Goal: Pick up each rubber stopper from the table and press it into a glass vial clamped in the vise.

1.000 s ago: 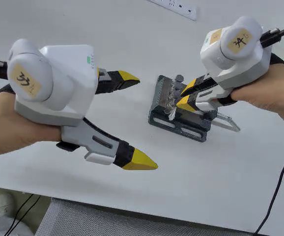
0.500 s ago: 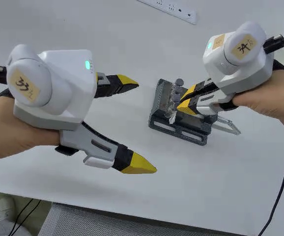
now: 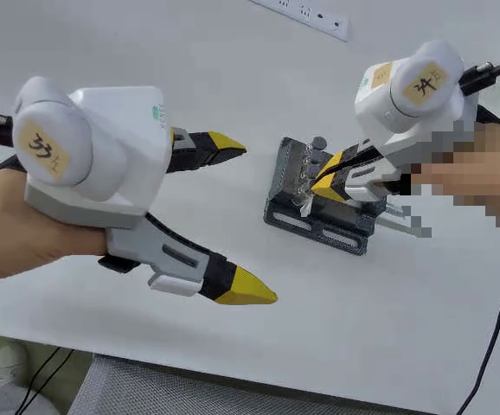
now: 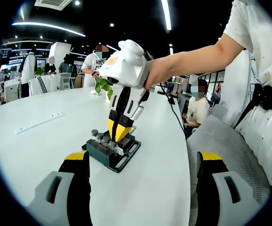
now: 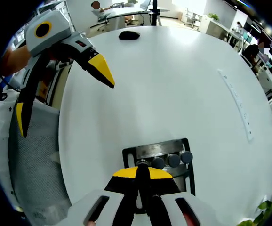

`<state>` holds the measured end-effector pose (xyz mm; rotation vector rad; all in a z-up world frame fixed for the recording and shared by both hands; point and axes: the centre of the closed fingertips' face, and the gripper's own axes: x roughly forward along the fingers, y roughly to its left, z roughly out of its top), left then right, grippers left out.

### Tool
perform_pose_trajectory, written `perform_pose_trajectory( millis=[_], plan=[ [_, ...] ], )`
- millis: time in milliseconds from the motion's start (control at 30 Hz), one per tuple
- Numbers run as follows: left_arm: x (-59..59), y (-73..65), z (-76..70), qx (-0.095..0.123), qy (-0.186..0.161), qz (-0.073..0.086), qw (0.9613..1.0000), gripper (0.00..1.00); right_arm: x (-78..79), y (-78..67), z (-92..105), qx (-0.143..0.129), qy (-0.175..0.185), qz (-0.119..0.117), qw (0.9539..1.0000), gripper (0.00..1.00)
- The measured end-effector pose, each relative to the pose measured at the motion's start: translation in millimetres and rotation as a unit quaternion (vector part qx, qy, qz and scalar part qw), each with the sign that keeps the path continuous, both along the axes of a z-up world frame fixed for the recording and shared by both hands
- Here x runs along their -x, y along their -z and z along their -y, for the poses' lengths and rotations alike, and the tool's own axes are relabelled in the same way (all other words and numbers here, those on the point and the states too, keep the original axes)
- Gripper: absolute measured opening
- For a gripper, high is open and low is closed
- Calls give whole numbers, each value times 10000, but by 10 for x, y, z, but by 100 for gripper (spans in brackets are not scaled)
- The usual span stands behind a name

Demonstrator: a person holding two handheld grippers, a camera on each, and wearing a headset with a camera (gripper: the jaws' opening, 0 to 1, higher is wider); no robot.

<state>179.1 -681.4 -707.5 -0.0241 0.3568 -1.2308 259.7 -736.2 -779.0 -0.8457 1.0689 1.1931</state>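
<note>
A dark vise (image 3: 317, 214) stands on the white table (image 3: 233, 78), holding a row of glass vials capped with grey rubber stoppers (image 3: 318, 143). My right gripper (image 3: 319, 183) is shut, its yellow tips down on the near end of that row. Whether anything is pinched between the tips is hidden. In the right gripper view the shut gripper (image 5: 142, 173) sits just before three stoppers (image 5: 172, 160) in the vise (image 5: 160, 151). My left gripper (image 3: 238, 220) is held open left of the vise, holding nothing. The left gripper view has the vise (image 4: 108, 149) between the open gripper's (image 4: 143, 161) jaws.
A white power strip (image 3: 306, 12) lies at the table's far edge. A black cable (image 3: 492, 328) hangs at the right. A grey mesh seat (image 3: 146, 389) is below the near table edge. A small black object (image 5: 129, 34) lies far off. People sit in the background.
The right gripper has shifted only slightly over the vise, its tips staying at the near vial. The left gripper stays open in the same place.
</note>
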Motion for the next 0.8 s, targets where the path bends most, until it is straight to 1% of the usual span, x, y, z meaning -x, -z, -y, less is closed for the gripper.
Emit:
perform_pose_trajectory(
  millis=[233,533,800],
  plan=[
    [-4,-1,8,28,1,-10,10000,94,19,7,-14,55,-94,15,9999,1],
    [-12,17,4,55,-1,-14,10000,93,17,17,-12,117,-106,-41,9999,2],
    [-9,17,1,73,-26,-12,10000,93,24,19,-29,219,-192,-72,9996,2]
  ],
)
